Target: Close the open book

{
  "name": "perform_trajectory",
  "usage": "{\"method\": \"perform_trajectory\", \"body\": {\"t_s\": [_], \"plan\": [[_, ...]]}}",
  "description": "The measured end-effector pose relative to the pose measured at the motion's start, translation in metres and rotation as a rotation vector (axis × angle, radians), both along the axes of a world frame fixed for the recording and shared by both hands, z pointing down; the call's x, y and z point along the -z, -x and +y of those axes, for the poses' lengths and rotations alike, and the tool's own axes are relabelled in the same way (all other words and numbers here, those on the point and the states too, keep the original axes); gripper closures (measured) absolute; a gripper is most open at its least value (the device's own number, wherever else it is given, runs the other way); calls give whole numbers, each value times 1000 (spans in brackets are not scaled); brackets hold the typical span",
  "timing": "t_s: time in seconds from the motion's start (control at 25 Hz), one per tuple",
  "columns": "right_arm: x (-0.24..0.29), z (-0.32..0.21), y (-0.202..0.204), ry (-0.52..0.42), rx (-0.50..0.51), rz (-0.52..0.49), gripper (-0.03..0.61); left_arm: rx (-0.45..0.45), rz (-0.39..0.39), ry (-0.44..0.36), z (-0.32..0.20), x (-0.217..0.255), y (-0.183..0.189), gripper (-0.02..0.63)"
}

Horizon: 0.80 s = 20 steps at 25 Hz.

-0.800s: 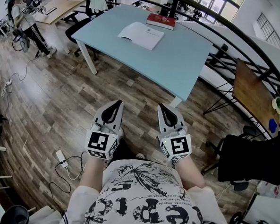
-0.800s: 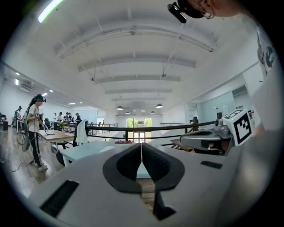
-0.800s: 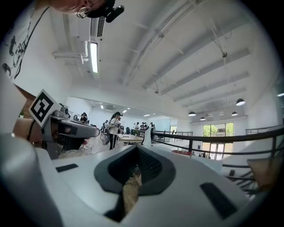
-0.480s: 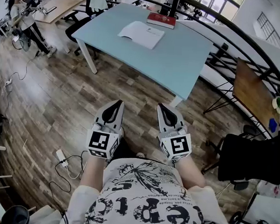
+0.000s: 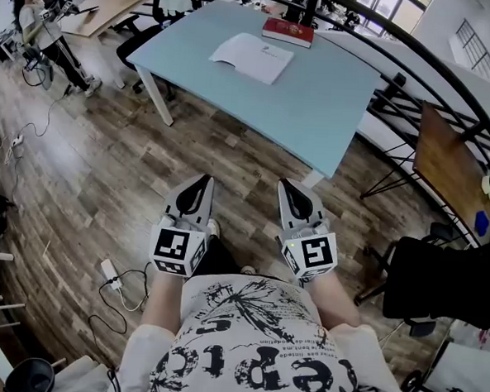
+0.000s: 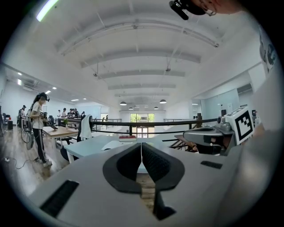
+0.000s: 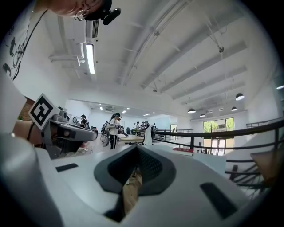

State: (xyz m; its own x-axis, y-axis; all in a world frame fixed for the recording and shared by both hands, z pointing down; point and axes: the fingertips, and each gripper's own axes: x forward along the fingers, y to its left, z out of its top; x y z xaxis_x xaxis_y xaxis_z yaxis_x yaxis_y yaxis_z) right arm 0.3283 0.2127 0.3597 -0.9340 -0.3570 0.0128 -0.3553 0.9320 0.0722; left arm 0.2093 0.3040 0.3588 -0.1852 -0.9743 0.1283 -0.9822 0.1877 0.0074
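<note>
Over on the far left of the head view, a person point(image 5: 34, 14) stands beside a light wooden desk point(image 5: 103, 7) on the brown plank floor point(image 5: 106, 166), and a white power strip with cables point(image 5: 108, 274) lies on the boards lower down.

Next comes the left gripper point(image 5: 205, 181), a grey two-jaw tool with a black-and-white marker cube at its rear. It is held in front of the wearer's printed white T-shirt point(image 5: 252, 349) and points toward the pale blue rectangular table point(image 5: 317, 104). In the left gripper view its jaws point(image 6: 141, 146) are pressed fully together with nothing between them.

Up on the table, the open white book point(image 5: 252, 57) lies flat with its pages up on the far half of the top. It is well apart from both grippers. Near it, but not touching, a closed red book point(image 5: 288, 31) lies at the table's far edge.

Just right of the left gripper, level with it and apart from it, the matching right gripper point(image 5: 284, 186) hangs over the floor, also short of the table. The right gripper view shows its dark ribbed pads point(image 7: 148, 166) meeting at the tip and holding nothing.

Further right, a black metal railing point(image 5: 451, 79) curves past, with a dark brown wooden table point(image 5: 450, 162) beyond it. A black office chair point(image 5: 439, 277) stands at the right edge.
</note>
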Motion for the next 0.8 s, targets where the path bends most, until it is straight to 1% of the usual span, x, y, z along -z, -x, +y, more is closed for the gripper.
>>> {"method": "perform_trajectory", "body": {"t_s": [0.12, 0.24, 0.32, 0.44, 0.6, 0.72, 0.8], "plan": [[-7, -13, 16, -30, -11, 27, 568, 8, 14, 3, -12, -6, 17, 594], [-11, -36, 33, -46, -31, 32, 568, 7, 58, 10, -34, -16, 39, 593], [-14, -53, 46, -48, -45, 24, 568, 9, 81, 3, -52, -21, 58, 594], [-22, -80, 73, -50, -81, 20, 568, -13, 84, -9, -77, -29, 89, 594], [-33, -118, 132, -42, -134, 15, 568, -60, 78, 9, -120, -43, 150, 592], [-40, -151, 182, -8, -178, 21, 568, -103, 90, 23, -159, -46, 203, 594], [-40, -173, 217, 11, -220, 25, 568, -146, 85, 31, -186, -42, 241, 593]]}}
